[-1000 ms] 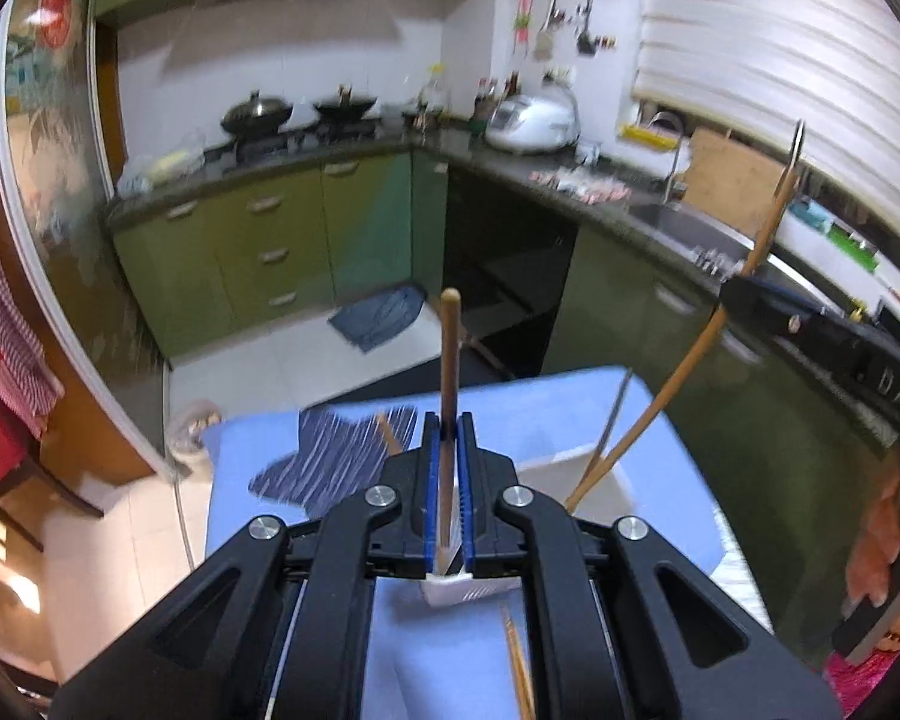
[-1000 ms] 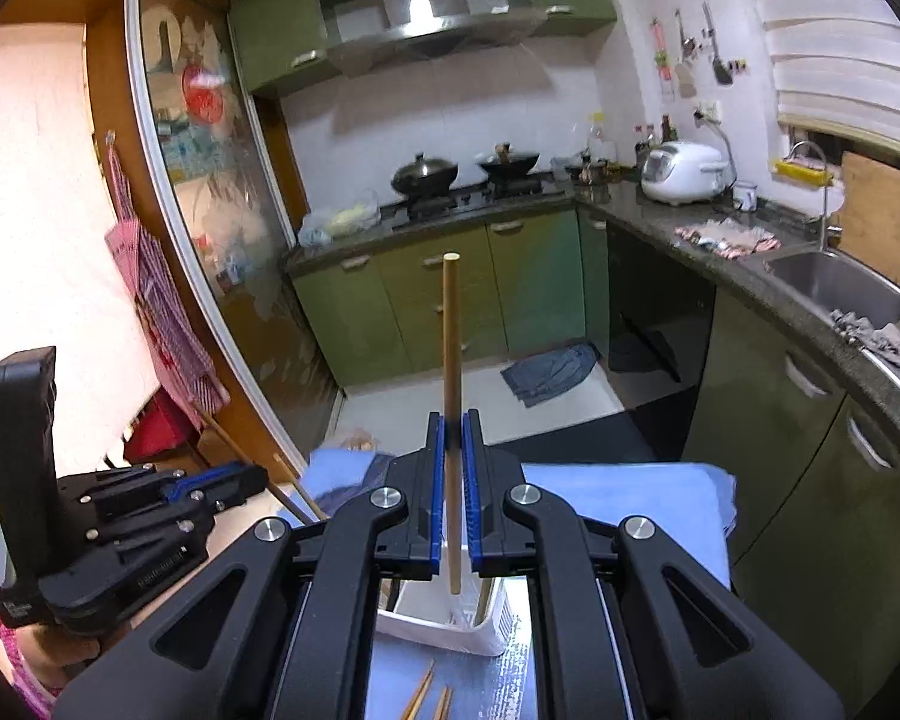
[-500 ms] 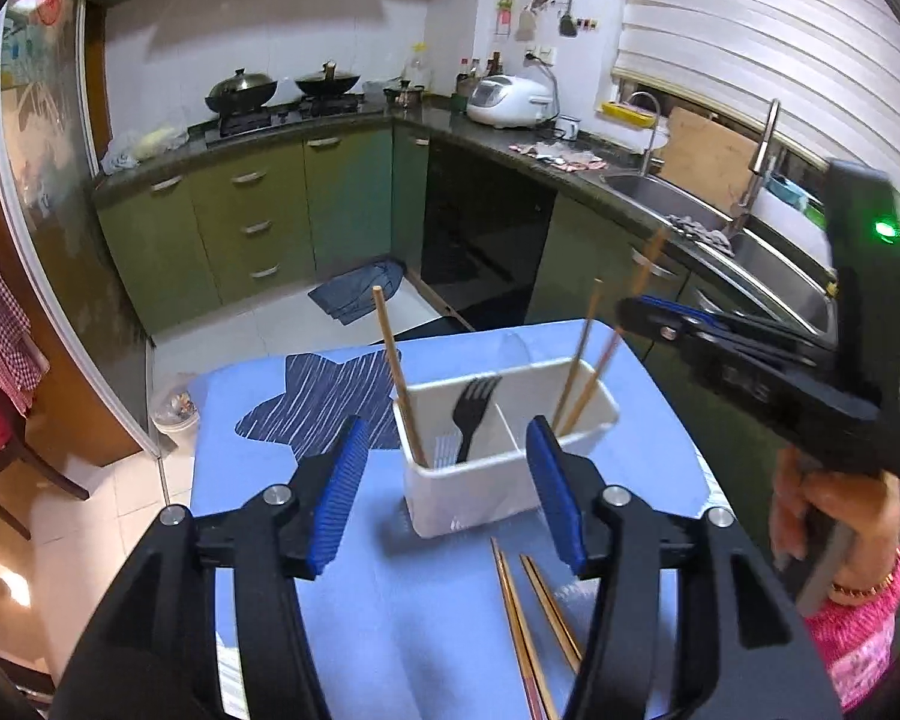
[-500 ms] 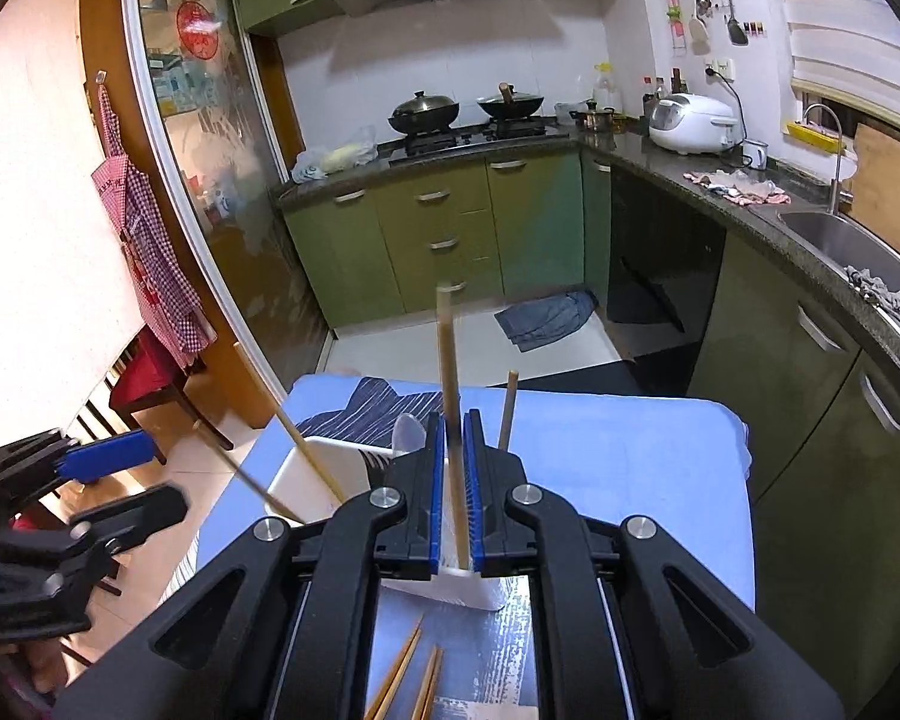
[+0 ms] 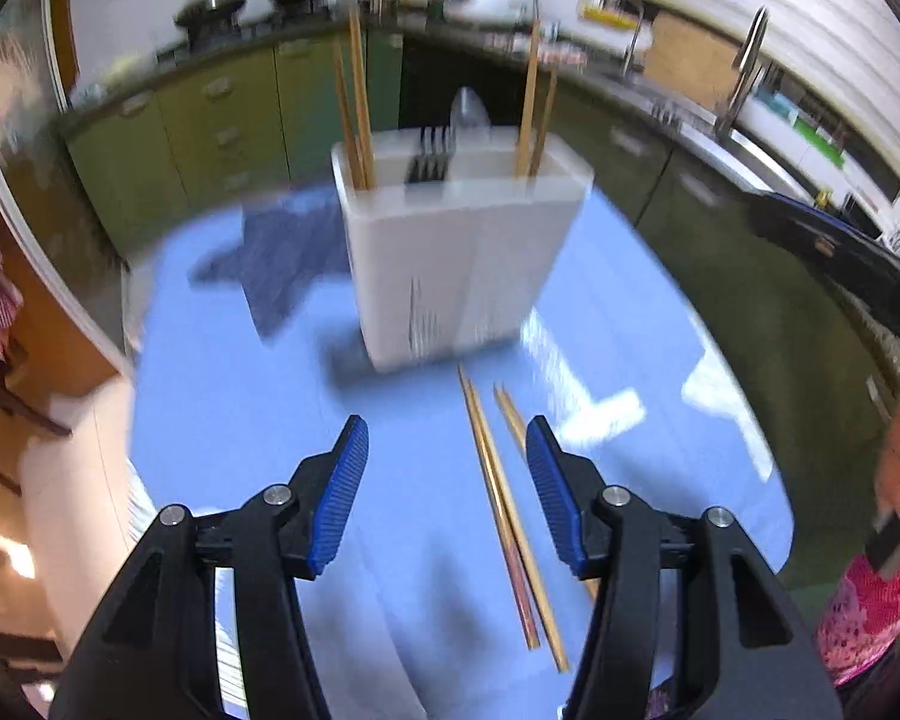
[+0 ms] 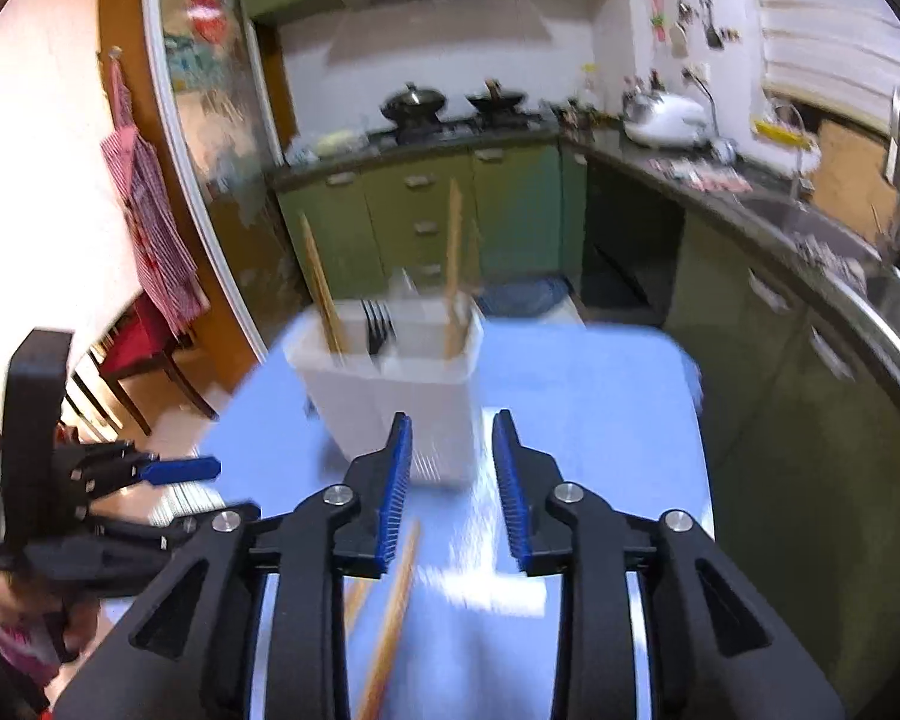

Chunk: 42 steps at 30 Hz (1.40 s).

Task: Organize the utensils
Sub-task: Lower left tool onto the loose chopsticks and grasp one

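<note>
1. The white utensil holder (image 5: 462,252) stands upright on the blue table (image 5: 258,420) at the centre of the left wrist view, with chopsticks in its two end compartments and a black fork (image 5: 429,159) in the middle.
2. Loose chopsticks (image 5: 504,504) lie flat on the table just below the holder.
3. The left gripper (image 5: 447,492) has its fingers wide apart and empty, low in the frame, the loose chopsticks between them.
4. The right gripper (image 6: 453,480) has just been opening; nothing sits between its fingers.
</note>
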Each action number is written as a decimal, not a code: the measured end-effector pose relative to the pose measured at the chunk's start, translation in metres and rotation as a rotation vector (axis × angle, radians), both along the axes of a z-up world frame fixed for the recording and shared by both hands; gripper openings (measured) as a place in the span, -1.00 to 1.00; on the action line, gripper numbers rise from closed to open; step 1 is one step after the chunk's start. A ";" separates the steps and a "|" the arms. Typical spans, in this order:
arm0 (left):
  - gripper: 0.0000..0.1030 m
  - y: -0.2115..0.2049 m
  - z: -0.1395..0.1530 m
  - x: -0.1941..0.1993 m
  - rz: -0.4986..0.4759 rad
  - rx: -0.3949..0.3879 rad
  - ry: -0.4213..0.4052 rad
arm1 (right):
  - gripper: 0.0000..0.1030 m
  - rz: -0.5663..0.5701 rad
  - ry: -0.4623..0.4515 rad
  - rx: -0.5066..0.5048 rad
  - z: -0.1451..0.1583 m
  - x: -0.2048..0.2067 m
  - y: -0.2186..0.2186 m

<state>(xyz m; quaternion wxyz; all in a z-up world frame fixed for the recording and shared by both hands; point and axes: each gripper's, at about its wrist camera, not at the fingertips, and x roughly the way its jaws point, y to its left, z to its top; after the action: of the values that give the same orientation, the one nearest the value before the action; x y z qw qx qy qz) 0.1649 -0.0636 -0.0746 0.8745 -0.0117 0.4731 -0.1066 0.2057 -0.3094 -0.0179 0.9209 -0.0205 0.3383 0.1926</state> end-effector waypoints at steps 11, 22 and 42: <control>-0.32 -0.019 -0.082 0.033 0.030 0.034 0.209 | -0.32 -0.060 0.191 -0.022 -0.116 -0.031 -0.043; -0.32 -0.036 -0.094 0.043 0.019 0.061 0.226 | -0.30 -0.060 0.211 0.008 -0.114 -0.019 -0.043; -0.32 -0.049 -0.101 0.056 0.020 0.116 0.255 | -0.23 -0.040 0.227 0.044 -0.115 -0.020 -0.039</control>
<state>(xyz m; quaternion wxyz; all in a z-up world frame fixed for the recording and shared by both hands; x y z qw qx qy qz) 0.2211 -0.1126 -0.1753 0.8073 0.0206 0.5858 -0.0683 0.1857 -0.3489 -0.1327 0.8805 0.0285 0.4365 0.1829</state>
